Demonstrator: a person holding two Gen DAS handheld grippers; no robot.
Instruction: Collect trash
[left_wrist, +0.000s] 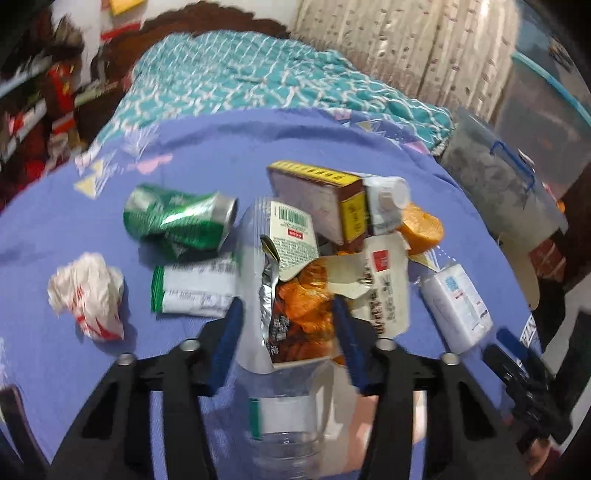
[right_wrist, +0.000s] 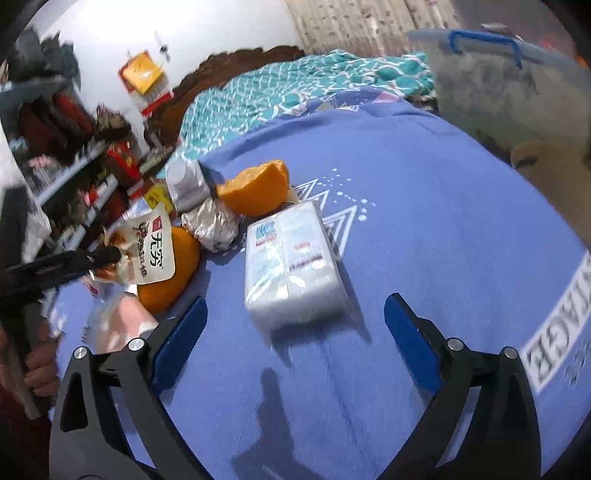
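Between L tongs (left_wrist: 288, 328): snack bag (left_wrist: 291, 317) w/ clear bottle, pinched — keep squeeze steady; R tongs (right_wrist: 295, 336), spread wide & empty, straddle tissue pack (right_wrist: 291, 258) lengthwise.

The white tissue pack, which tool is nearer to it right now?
Right. The right tool stands open just short of the tissue pack, pointing at it. The left tool is off to the pack's side, its jaws around a clear plastic bottle.
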